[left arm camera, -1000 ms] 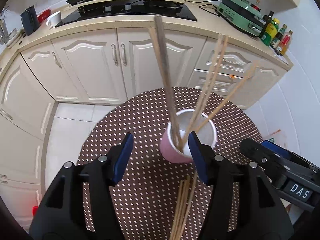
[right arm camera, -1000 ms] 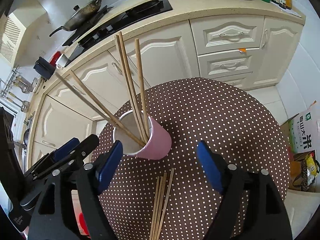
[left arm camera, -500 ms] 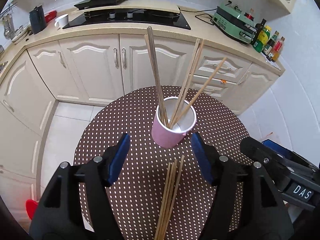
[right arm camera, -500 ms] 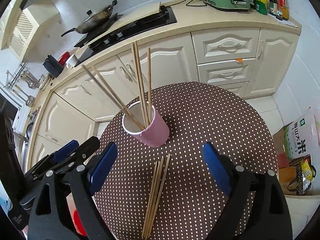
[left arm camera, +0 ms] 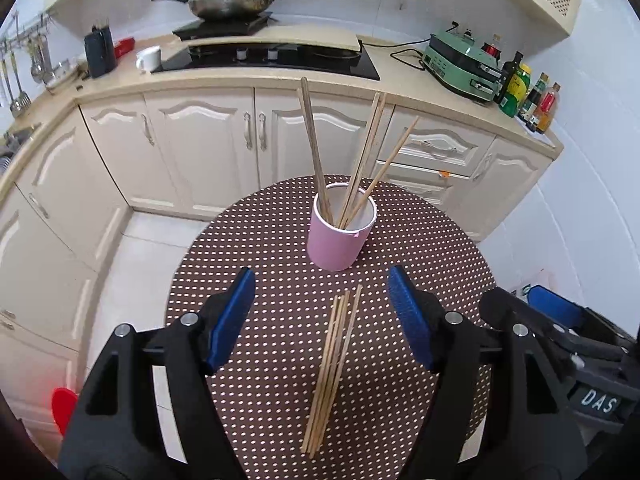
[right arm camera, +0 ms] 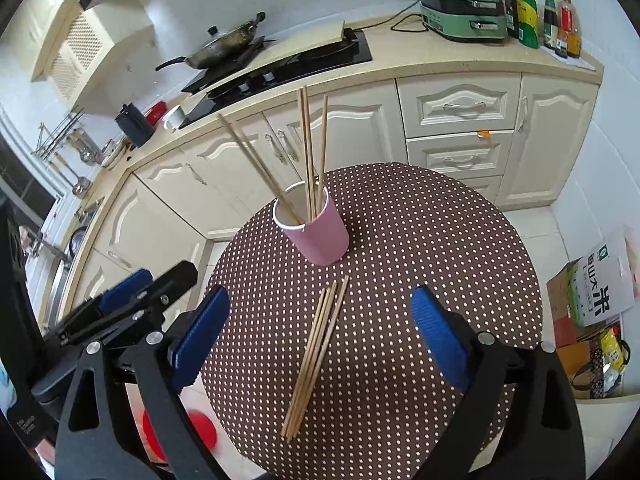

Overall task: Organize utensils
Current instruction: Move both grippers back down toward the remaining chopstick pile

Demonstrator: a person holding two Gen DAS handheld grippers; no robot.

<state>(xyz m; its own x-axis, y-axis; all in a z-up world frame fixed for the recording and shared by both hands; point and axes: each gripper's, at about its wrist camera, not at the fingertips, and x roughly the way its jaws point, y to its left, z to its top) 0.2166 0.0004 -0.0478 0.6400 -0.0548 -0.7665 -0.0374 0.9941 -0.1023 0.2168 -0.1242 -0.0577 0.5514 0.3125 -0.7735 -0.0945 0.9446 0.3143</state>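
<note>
Reading "DAS", a label (left arm camera: pixel 598 399) sits on the right tongs (right arm camera: pixel 320 340); both tongs have just been opening, left tongs (left arm camera: pixel 322 316) empty too.

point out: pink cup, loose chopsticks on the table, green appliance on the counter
pink cup (left arm camera: pixel 335 246), left wrist view, on its outer side wall.
loose chopsticks (left arm camera: pixel 330 368), left wrist view, mid-length of the bundle.
green appliance (right arm camera: pixel 460 16), right wrist view, on its front face.

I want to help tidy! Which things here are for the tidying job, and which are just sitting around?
For the job: pink cup holding chopsticks; loose chopsticks lying on the dotted table.

Just around: wok, white mug, green appliance, bottles.
</note>
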